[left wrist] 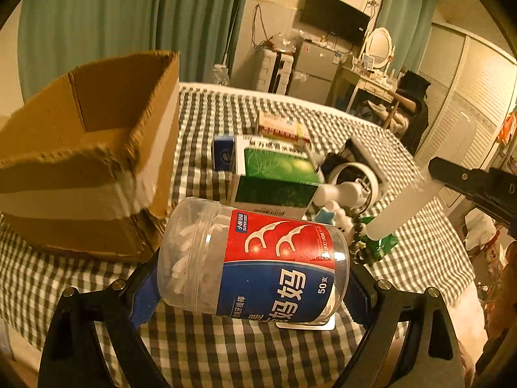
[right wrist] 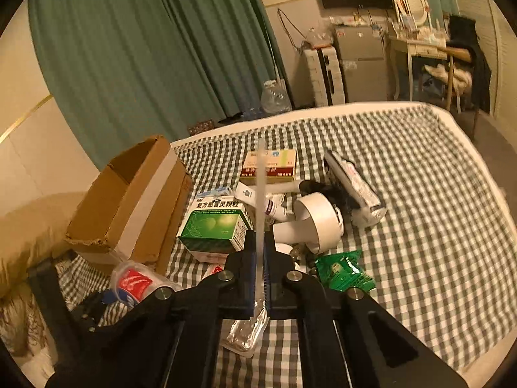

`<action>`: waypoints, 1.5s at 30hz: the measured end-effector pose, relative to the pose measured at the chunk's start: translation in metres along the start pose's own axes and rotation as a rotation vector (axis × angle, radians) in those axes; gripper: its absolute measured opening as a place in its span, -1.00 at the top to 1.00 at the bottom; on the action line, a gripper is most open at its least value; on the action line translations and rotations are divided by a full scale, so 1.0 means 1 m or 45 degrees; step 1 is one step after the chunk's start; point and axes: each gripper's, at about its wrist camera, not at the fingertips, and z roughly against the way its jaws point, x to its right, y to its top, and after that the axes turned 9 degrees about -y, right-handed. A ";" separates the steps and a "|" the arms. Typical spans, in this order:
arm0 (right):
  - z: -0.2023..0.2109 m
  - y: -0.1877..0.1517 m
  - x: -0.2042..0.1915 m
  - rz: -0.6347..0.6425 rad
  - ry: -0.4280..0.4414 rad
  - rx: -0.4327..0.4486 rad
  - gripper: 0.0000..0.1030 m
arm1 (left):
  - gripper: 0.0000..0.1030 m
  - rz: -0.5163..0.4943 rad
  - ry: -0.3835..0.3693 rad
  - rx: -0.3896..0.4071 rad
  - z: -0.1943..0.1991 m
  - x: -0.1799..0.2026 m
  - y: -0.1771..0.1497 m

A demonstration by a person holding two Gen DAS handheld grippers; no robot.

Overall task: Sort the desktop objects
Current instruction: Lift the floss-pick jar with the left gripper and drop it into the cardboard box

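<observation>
My left gripper (left wrist: 253,286) is shut on a clear dental floss pick jar (left wrist: 255,260) with a red and blue label, held on its side above the checkered cloth, just right of an open cardboard box (left wrist: 93,148). The jar also shows in the right wrist view (right wrist: 135,283). My right gripper (right wrist: 260,252) is shut on a thin translucent white strip (right wrist: 260,187) that sticks forward, seen edge-on; in the left wrist view the strip (left wrist: 404,207) looks broad and frosted. The box (right wrist: 135,194) stands at the left.
On the checkered bed cover (right wrist: 404,210) lies a pile: a green medicine box (right wrist: 216,226), a red and white box (right wrist: 271,165), a white round fan (right wrist: 318,223), a green sachet (right wrist: 344,270), a tube (right wrist: 355,181), a bead string (left wrist: 357,236). A pillow (right wrist: 29,236) lies left.
</observation>
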 end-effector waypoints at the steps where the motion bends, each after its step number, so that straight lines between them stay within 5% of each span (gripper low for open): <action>1: 0.003 0.000 -0.001 0.000 0.008 0.004 0.94 | -0.82 0.001 0.000 0.014 0.005 0.001 0.002; 18: 0.049 0.010 -0.077 0.148 0.129 0.062 0.94 | -0.83 0.029 0.043 0.191 0.084 -0.019 0.056; 31: 0.039 0.035 -0.182 0.326 0.322 0.085 0.94 | -0.83 0.026 0.296 0.258 0.135 -0.099 0.105; 45: -0.071 0.051 -0.259 0.384 0.323 -0.100 0.94 | -0.83 0.192 0.371 0.179 0.087 -0.183 0.119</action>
